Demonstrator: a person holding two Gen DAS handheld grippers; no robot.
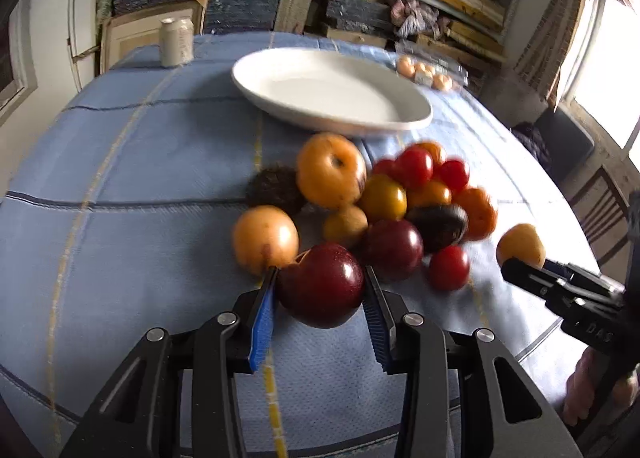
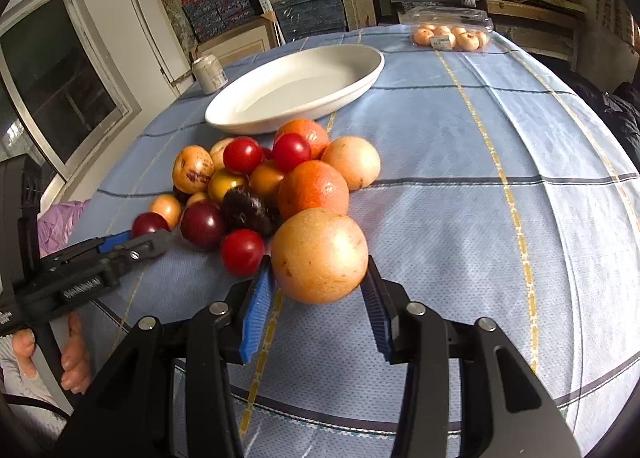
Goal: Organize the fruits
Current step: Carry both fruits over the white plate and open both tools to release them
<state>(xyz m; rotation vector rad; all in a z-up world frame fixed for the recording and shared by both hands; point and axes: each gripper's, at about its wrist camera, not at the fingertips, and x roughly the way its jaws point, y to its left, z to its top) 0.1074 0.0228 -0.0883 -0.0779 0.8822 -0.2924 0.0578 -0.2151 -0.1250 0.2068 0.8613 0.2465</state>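
The left gripper (image 1: 320,282) clamps a dark red plum (image 1: 322,286). The right gripper (image 2: 320,270) grips a pale orange round fruit (image 2: 319,256), jaws partly closed.

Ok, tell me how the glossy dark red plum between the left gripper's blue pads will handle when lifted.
The glossy dark red plum looks smooth, so it may slip. It is round, so it would probably roll if dropped on the blue checked tablecloth. The blue pads sit against its sides, so squeeze gently.

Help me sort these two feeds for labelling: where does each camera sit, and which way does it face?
Left wrist: on the left gripper, looking down along its fingers at a dark red plum it holds; right gripper and a hand at right.
Right wrist: on the right gripper, holding a yellow fruit; left gripper at left.
Both share the fruit pile, white plate and can.
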